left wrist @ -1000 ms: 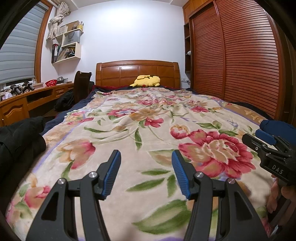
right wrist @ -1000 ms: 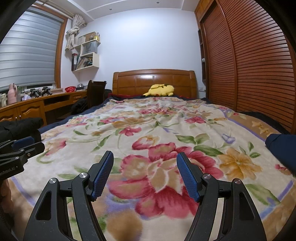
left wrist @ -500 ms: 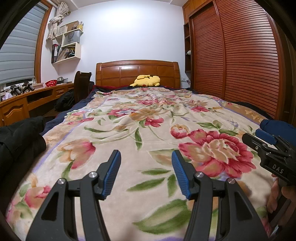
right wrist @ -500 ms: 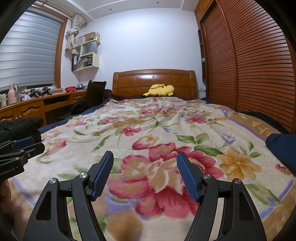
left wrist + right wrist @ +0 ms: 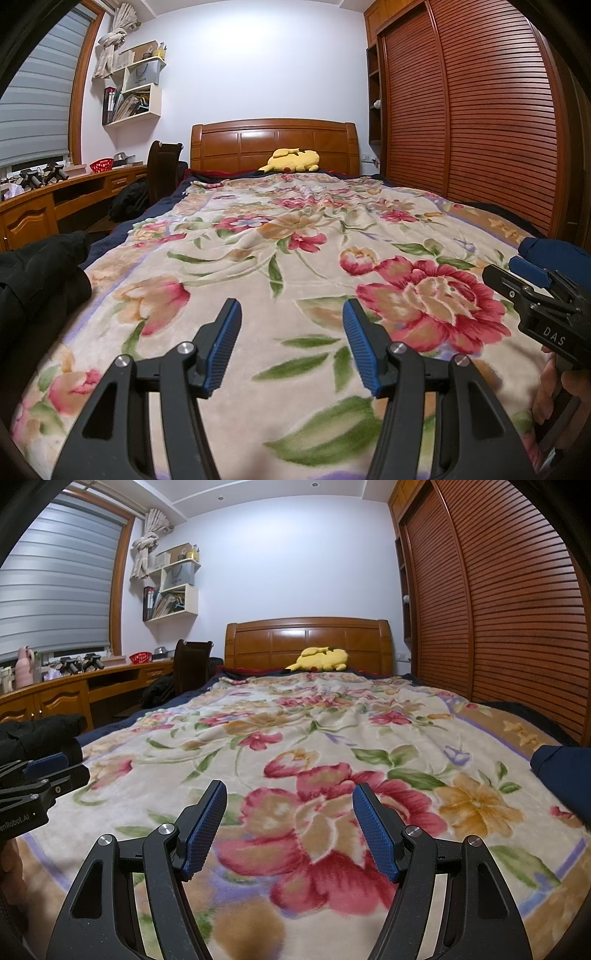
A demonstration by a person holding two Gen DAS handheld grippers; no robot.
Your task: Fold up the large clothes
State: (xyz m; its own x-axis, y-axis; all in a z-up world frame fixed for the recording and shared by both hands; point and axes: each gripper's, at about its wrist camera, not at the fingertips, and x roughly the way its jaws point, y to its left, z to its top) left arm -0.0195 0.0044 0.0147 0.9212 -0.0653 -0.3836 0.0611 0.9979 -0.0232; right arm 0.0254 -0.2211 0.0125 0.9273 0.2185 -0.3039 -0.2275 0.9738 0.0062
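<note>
A black garment lies bunched at the bed's left edge; it also shows in the right wrist view. A dark blue garment lies at the right edge, also in the right wrist view. My left gripper is open and empty above the floral blanket. My right gripper is open and empty above the same blanket. Each gripper shows at the edge of the other's view: the right one, the left one.
A yellow plush toy lies by the wooden headboard. A slatted wardrobe runs along the right. A wooden desk and a dark chair stand on the left under wall shelves.
</note>
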